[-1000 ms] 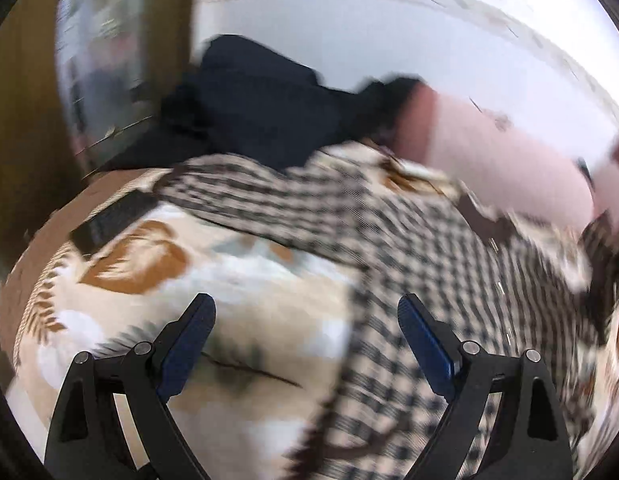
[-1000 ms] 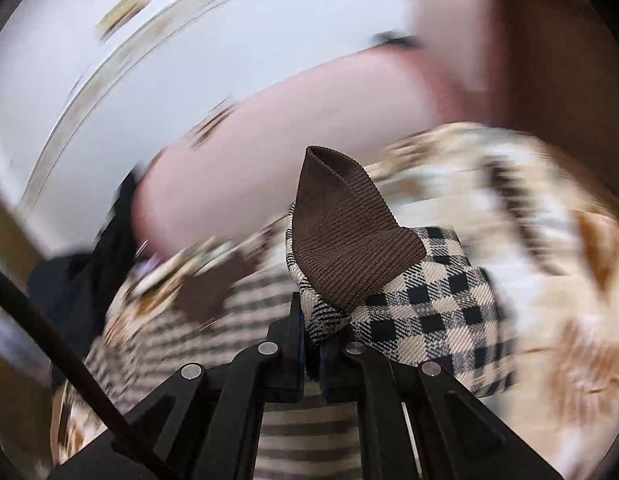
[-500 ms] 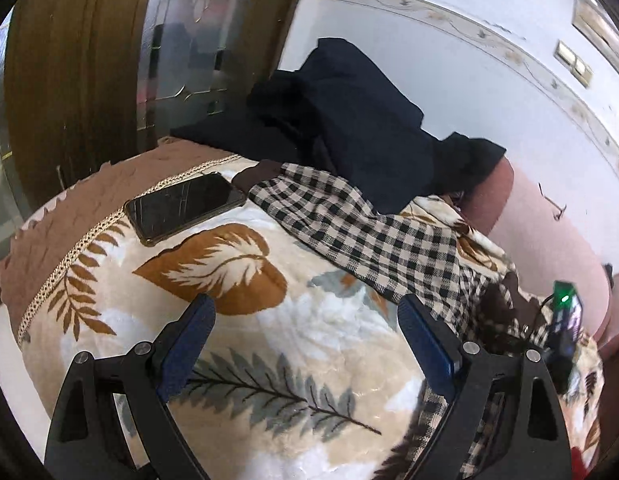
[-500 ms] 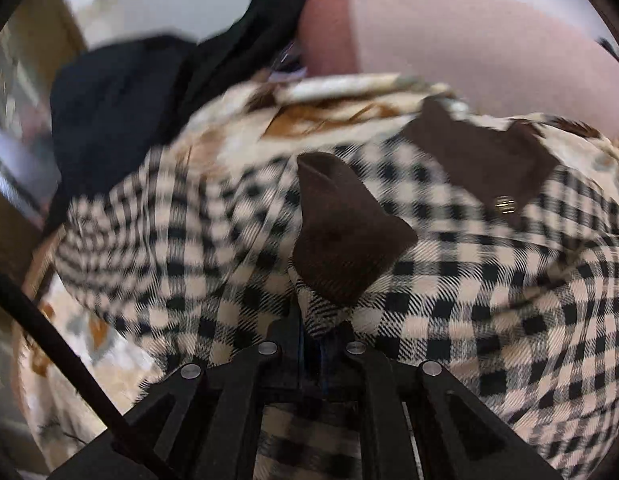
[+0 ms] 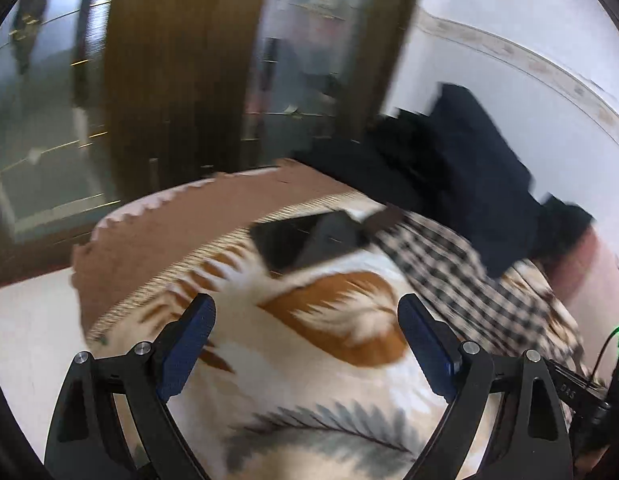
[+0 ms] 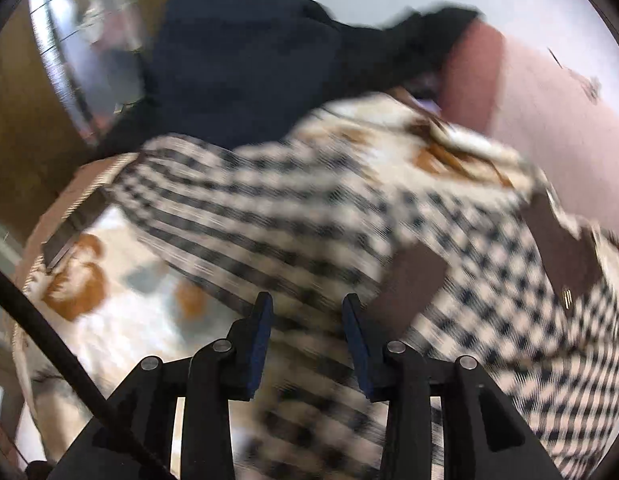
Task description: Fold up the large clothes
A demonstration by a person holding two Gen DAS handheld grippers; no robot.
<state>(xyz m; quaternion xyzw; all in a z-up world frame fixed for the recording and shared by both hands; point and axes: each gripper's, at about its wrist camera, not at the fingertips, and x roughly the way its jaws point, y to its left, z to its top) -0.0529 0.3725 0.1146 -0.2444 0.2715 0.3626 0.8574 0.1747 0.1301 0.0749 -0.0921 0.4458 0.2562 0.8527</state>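
The checked shirt [image 6: 349, 208] lies spread on the leaf-print blanket [image 6: 121, 320], directly under and ahead of the right gripper [image 6: 307, 312]; its jaws are opening, a clear gap between the blue pads [image 6: 261, 336], and no cloth is pinched between them, the fabric lying beneath; the picture is blurred, so whether the fingertips brush the cloth cannot be told. A brown patch [image 6: 413, 280] of the shirt sits just right of the right finger; another brown piece [image 6: 561, 256] lies further right.

In the left view the shirt [image 5: 461, 272] runs along the right side, well apart from the left gripper [image 5: 305, 320], whose jaws stand wide apart with nothing between them, over the bare blanket [image 5: 309, 380]; a sleeve end reaches up to a dark phone [image 5: 305, 240] lying on the blanket beyond the fingers. A dark garment [image 5: 461, 160] is heaped behind the shirt, against the white wall [image 5: 529, 32].
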